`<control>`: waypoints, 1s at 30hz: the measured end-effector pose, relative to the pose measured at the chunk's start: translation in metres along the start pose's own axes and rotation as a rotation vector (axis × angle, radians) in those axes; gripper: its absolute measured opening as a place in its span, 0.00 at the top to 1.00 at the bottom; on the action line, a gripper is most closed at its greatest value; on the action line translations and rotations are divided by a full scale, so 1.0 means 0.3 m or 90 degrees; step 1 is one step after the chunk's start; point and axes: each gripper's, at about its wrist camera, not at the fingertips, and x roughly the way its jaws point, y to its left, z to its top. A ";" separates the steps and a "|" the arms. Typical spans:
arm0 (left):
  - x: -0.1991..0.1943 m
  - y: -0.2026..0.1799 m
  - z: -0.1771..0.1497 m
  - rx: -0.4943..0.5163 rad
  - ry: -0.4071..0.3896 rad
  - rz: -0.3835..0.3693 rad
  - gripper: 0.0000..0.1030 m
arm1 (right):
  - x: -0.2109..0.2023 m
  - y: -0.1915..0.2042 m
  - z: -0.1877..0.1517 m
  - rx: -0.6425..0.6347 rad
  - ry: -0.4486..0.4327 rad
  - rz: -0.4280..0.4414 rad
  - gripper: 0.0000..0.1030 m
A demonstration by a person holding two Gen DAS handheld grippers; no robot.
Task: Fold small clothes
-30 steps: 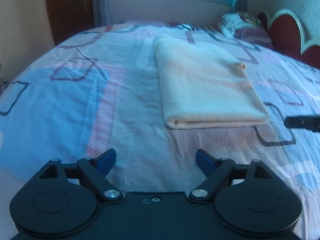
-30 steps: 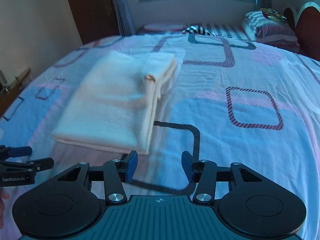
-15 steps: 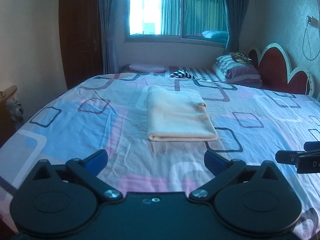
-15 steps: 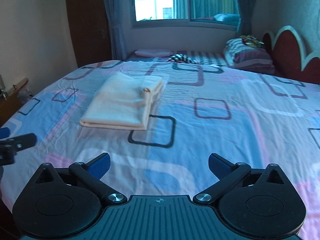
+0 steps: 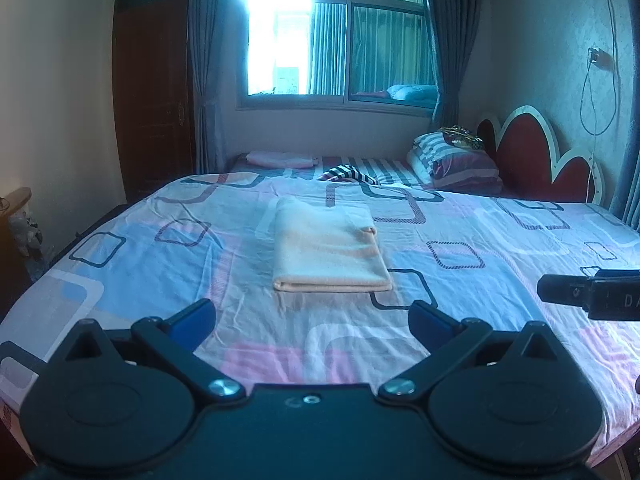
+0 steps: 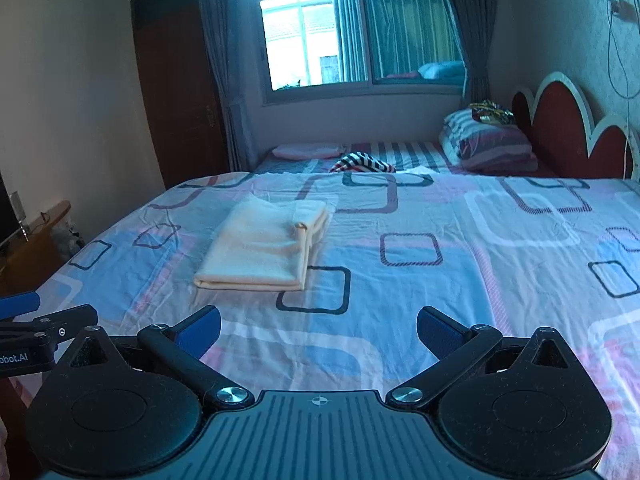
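Note:
A pale peach cloth (image 5: 330, 250) lies folded into a neat rectangle on the patterned bedsheet (image 5: 160, 264). It also shows in the right wrist view (image 6: 262, 250), left of centre. My left gripper (image 5: 312, 320) is open and empty, held back above the near edge of the bed. My right gripper (image 6: 318, 330) is open and empty, also well short of the cloth. Each gripper shows at the edge of the other's view.
A striped garment (image 5: 352, 172) and a pink item (image 5: 280, 159) lie at the far end of the bed. Stacked striped pillows (image 5: 456, 160) sit by the red headboard (image 5: 536, 152). A wooden door (image 5: 152, 96) and a window (image 5: 340, 40) stand behind.
Both grippers have drawn back and up from the folded cloth, and their jaws have opened wider. The cloth lies still.

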 end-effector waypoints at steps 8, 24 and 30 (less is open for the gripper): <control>-0.030 0.007 0.004 0.002 -0.009 0.003 0.01 | -0.029 0.019 0.006 -0.007 -0.011 0.011 0.00; -0.034 0.025 0.019 0.000 -0.018 0.003 0.01 | -0.027 0.043 0.023 -0.027 -0.021 0.018 0.00; -0.033 0.025 0.018 0.000 -0.017 0.003 0.01 | -0.029 0.040 0.021 -0.027 -0.022 0.019 0.00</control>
